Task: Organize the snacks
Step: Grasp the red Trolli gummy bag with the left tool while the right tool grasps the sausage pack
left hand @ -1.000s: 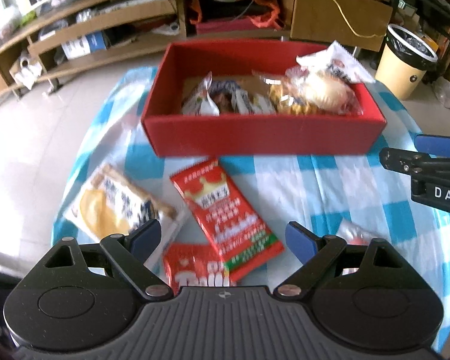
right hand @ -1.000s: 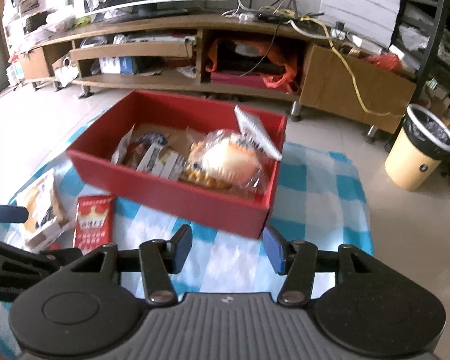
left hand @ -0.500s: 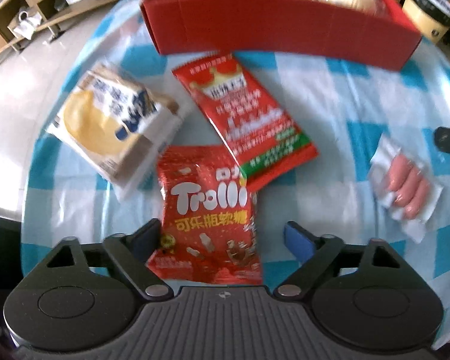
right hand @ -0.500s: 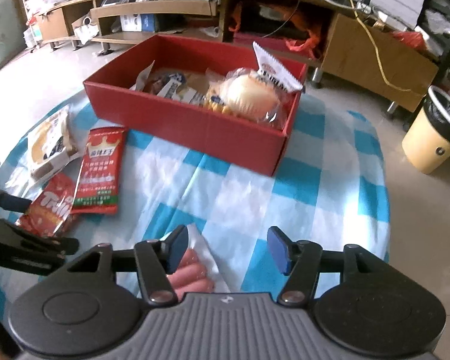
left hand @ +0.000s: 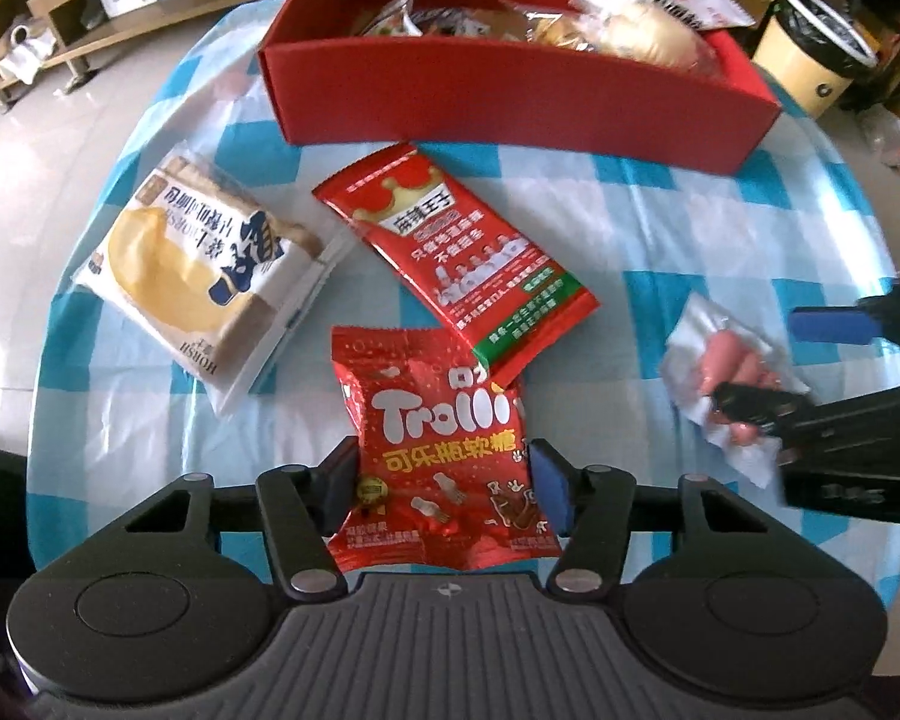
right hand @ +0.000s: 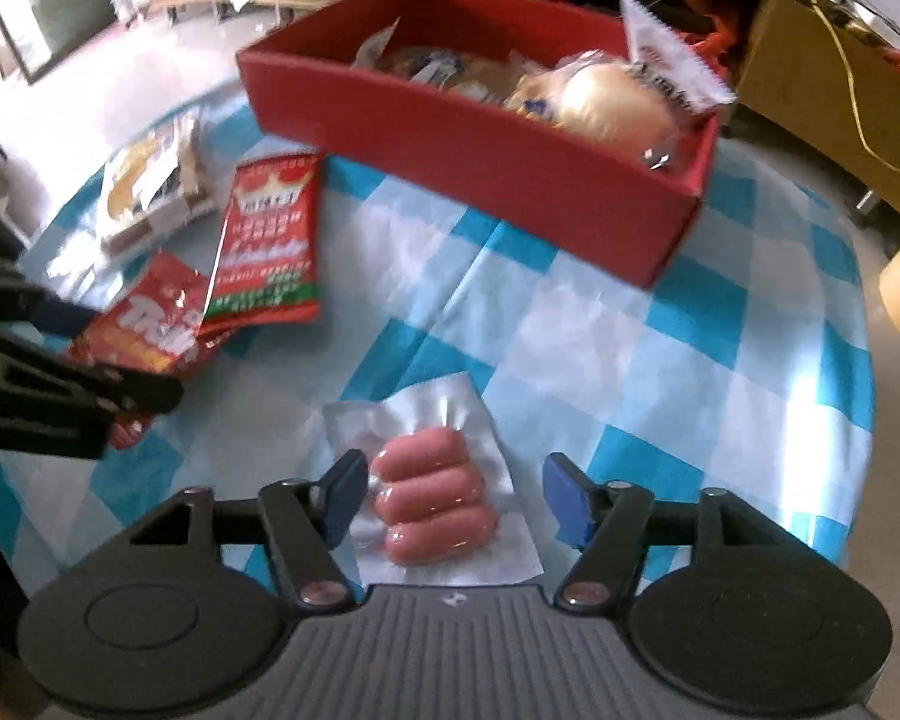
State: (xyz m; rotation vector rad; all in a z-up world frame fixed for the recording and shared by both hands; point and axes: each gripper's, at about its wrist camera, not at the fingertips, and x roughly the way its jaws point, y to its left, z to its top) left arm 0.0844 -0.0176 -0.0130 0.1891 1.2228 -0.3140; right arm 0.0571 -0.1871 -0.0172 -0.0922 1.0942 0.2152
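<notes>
A red Trolli gummy bag (left hand: 444, 444) lies on the blue-checked tablecloth, its near end between the open fingers of my left gripper (left hand: 444, 489). A clear sausage pack (right hand: 435, 501) lies between the open fingers of my right gripper (right hand: 456, 495); it also shows in the left wrist view (left hand: 732, 360). A long red snack packet (left hand: 456, 252) and a white bread pack (left hand: 198, 264) lie beyond. The red box (left hand: 510, 96) at the back holds several wrapped snacks; it also shows in the right wrist view (right hand: 480, 138).
The round table's edge (left hand: 54, 312) drops to a tiled floor. A beige bin (left hand: 810, 60) stands at the back right. A low wooden TV shelf (right hand: 810, 72) runs behind the table.
Both grippers have come down and forward. The left one's fingers now straddle the Trolli bag and stand closer together. The right one's fingers now straddle the sausage pack.
</notes>
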